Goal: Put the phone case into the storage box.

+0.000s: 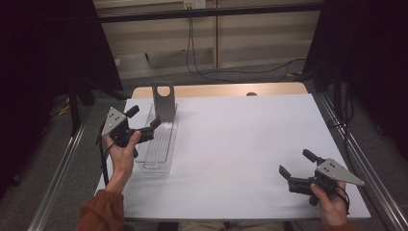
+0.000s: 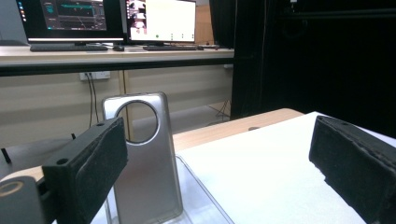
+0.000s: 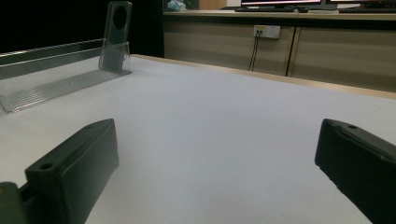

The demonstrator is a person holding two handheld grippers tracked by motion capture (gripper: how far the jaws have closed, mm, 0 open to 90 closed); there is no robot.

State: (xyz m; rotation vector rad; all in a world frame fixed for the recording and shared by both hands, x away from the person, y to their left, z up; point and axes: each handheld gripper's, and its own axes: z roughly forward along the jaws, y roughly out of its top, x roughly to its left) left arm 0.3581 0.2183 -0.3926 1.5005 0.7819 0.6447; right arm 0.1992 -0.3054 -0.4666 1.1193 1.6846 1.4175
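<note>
high view: one white-topped table (image 1: 240, 144) with a wooden strip along its far edge. near the left edge lies one clear ribbed plastic tray (image 1: 159, 144), running front to back; at its far end one grey metal plate with a round hole near its top (image 1: 164, 100) stands upright. the left gripper (image 1: 143, 121), held in one hand (image 1: 122, 154), sits over the tray's left side, jaws apart, holding nothing. the right gripper (image 1: 296, 163), held in the other hand (image 1: 332, 202), is near the front right corner, well apart from the tray, jaws apart and empty.

left gripper view: two black padded jaws stand wide apart. the metal plate (image 2: 142, 163) stands upright in the tray (image 2: 201, 196) just beyond the left jaw. two monitors (image 2: 112, 18) sit on a desk behind.

right gripper view: two black jaws apart over bare table (image 3: 224, 130); tray (image 3: 56, 86) and plate (image 3: 116, 35) at far left.
</note>
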